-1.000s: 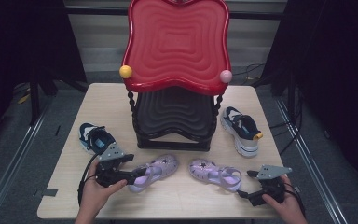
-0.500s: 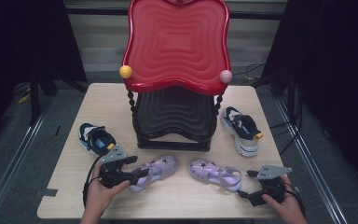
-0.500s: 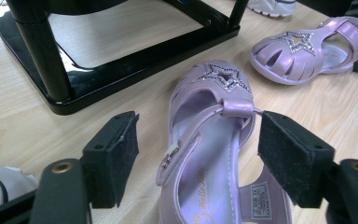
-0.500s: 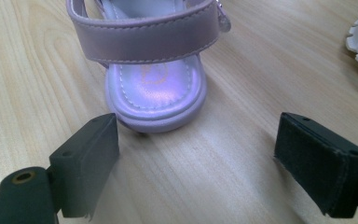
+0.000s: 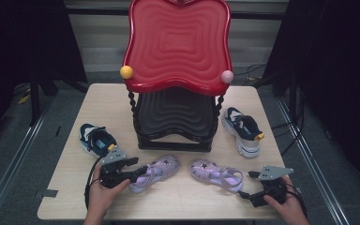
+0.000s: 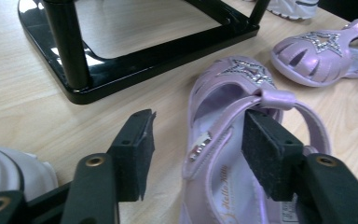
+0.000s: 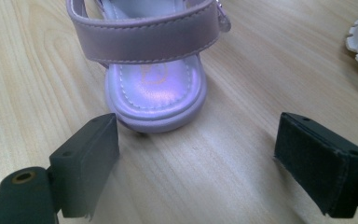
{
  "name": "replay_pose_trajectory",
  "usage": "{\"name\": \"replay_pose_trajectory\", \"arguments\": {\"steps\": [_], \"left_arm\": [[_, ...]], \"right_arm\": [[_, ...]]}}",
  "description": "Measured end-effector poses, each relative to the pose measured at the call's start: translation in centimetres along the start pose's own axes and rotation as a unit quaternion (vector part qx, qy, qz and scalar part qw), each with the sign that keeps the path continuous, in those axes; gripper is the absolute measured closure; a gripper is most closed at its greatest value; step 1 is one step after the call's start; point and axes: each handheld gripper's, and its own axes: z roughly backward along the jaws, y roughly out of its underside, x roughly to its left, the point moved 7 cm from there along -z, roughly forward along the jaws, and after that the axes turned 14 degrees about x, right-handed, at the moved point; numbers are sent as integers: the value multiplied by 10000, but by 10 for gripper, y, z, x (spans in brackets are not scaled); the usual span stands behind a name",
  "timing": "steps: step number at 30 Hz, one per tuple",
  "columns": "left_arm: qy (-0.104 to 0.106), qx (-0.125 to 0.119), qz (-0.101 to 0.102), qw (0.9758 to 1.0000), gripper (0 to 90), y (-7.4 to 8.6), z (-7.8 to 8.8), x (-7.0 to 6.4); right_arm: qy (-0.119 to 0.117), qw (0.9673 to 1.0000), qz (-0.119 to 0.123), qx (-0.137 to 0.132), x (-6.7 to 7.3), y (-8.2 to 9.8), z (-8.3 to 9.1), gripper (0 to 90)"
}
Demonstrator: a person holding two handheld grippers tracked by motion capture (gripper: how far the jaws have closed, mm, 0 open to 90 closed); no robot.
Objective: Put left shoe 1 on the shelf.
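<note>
Two lilac sandals with star trims lie at the table's front. My left gripper (image 5: 136, 171) is at the heel end of the left sandal (image 5: 155, 171). Its jaws have just been closing. The sandal's (image 6: 223, 140) side wall and strap stand between the pads, one pad inside under the strap. The other pad (image 6: 135, 154) is still apart from the outer side, so the left gripper (image 6: 198, 149) is open. My right gripper (image 5: 249, 190) rests open on the table just behind the right sandal (image 5: 217, 173). That sandal's heel (image 7: 156, 93) lies ahead of the right gripper (image 7: 196, 154), untouched.
A shoe rack with a red wavy top shelf (image 5: 178, 44) and a black lower shelf (image 5: 176, 115) stands mid-table; its black base (image 6: 135, 60) is close ahead of the left sandal. A navy-and-white sneaker (image 5: 96, 139) lies left of it, another (image 5: 243, 131) to its right.
The left hand has shifted slightly at the left sandal and its jaws look narrower. The right hand and gripper have stayed put.
</note>
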Motion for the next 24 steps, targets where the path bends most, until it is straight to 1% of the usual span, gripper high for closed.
{"name": "replay_pose_trajectory", "arguments": {"steps": [1,2,4,5,6,8,9,10,14,16,19,24], "left_arm": [[0,0,0,10000,462,0,0,0],[-45,6,-21,10000,468,0,0,-1],[-43,10,-31,10000,491,0,0,-1],[-80,28,-56,9999,491,0,0,-2],[-146,92,-152,9997,517,0,-1,-2],[-218,211,-171,9994,546,2,-3,-2],[-226,240,-163,9993,552,2,-4,-2],[-187,271,-171,9993,565,3,-5,-2],[-184,291,-185,9992,621,3,-5,-3],[-204,354,-204,9990,636,3,-4,-3],[-204,398,-202,9988,685,3,-3,-4],[-267,458,-276,9982,706,2,-2,-6]], "right_arm": [[0,10000,0,0,0,0,0,131],[1,10000,0,1,0,0,0,131],[-7,10000,2,-7,0,0,0,131],[-7,10000,2,-7,0,0,0,131],[-13,10000,3,-7,0,0,0,131],[-14,10000,4,-10,0,0,0,131],[-12,10000,3,-9,0,0,0,131],[-13,10000,3,-9,0,0,0,131],[-5,10000,4,-5,0,0,0,131],[5,10000,3,1,0,0,0,131],[-12,10000,2,-8,0,0,0,131],[-12,10000,1,-10,0,0,0,131]]}}
